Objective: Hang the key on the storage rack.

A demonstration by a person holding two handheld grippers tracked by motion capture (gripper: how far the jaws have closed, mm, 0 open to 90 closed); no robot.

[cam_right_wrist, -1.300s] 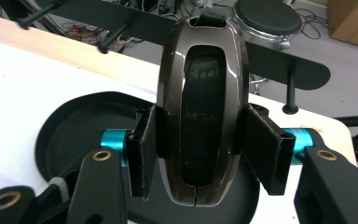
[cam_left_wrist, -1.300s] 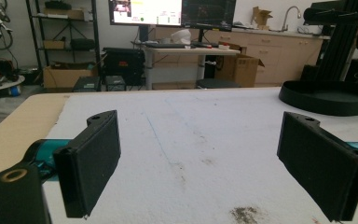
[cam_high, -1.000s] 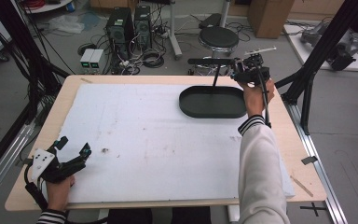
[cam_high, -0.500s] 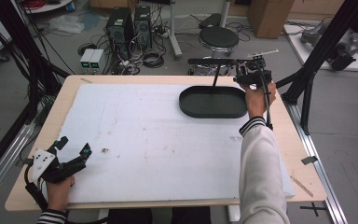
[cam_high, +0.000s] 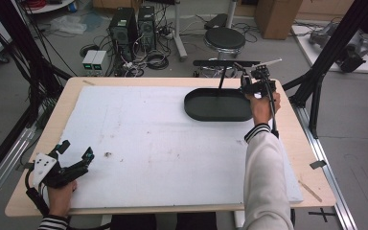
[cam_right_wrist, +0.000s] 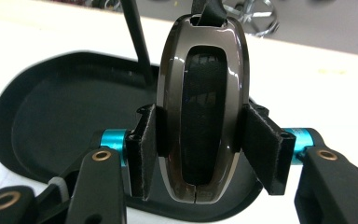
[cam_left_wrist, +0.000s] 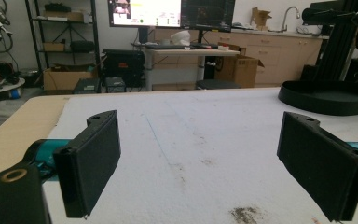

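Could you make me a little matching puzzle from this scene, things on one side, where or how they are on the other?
Things:
1. key fob
2. black tray
3. left gripper
4. stool

States:
A. open, with nothing between its jaws
B. on the floor beyond the table
C. clamped in the right gripper
D. lying on the white mat, far right part

Pairs: 1-C, 2-D, 3-A, 4-B

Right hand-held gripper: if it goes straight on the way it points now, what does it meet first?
Probably the black tray: the right hand-held gripper, shut on a car key, points down at it; depth is unclear.
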